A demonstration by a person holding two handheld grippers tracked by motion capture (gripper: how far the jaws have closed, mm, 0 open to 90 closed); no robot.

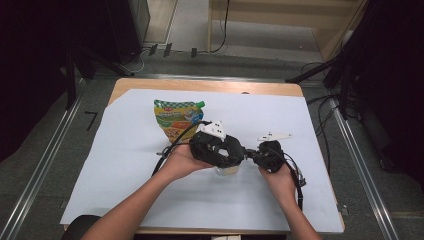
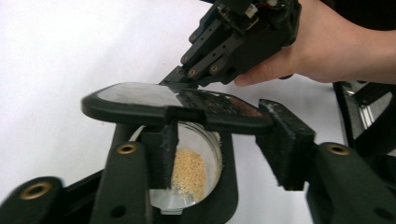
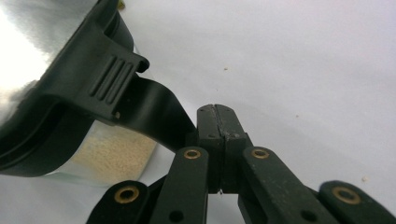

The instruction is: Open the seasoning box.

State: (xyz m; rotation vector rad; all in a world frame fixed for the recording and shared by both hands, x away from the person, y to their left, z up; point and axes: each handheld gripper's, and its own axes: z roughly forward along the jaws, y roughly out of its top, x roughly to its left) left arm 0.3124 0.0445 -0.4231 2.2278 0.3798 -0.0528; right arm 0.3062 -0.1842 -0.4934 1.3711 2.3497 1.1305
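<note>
jar: glass jar [image 2: 194,175] of grains, near the bench [image 1: 130,165] front edge
left gripper [image 2: 224,149]: half-closed round the jar's lid [image 2: 173,107], not clamped
right gripper [image 3: 218,122]: pinched shut on the lid's strap [image 3: 154,109], opposite side

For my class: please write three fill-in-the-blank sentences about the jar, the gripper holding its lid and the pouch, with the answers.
1. The clear jar of tan grains has a lid coloured ____.
2. The gripper shut on that lid's strap is the person's ____ one.
3. The checked pouch has a cap coloured ____.
Missing words: black; right; green.
</note>
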